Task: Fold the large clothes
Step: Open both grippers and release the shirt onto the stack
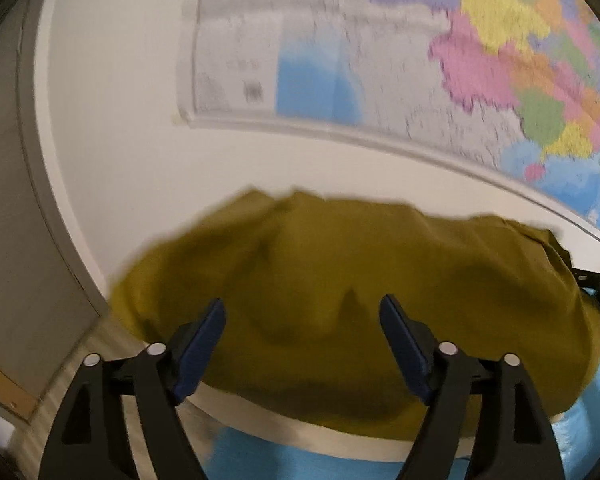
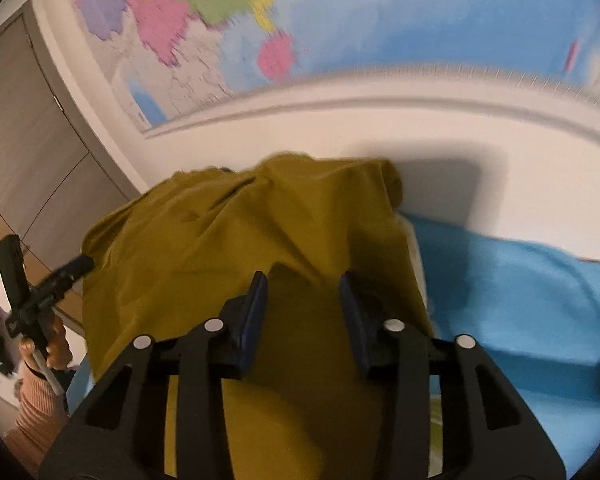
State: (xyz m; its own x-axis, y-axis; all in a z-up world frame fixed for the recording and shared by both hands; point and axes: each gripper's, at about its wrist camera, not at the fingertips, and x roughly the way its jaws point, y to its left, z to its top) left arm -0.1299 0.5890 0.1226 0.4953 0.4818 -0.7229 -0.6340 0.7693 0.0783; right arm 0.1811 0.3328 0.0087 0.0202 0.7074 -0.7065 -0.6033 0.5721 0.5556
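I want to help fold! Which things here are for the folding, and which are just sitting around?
For the folding:
- yellow-green cloth
- left gripper, open above the cloth
- right gripper, open above the cloth
- blue bed cover under the cloth

Just there:
- wall map
- grey door

Both wrist views look down closely, sharing the garment point(image 1: 340, 272).

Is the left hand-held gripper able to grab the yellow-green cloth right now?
Probably yes. The left hand-held gripper hangs just over the yellow-green cloth with its jaws wide open and nothing between them. The view is blurry, so contact is unclear.
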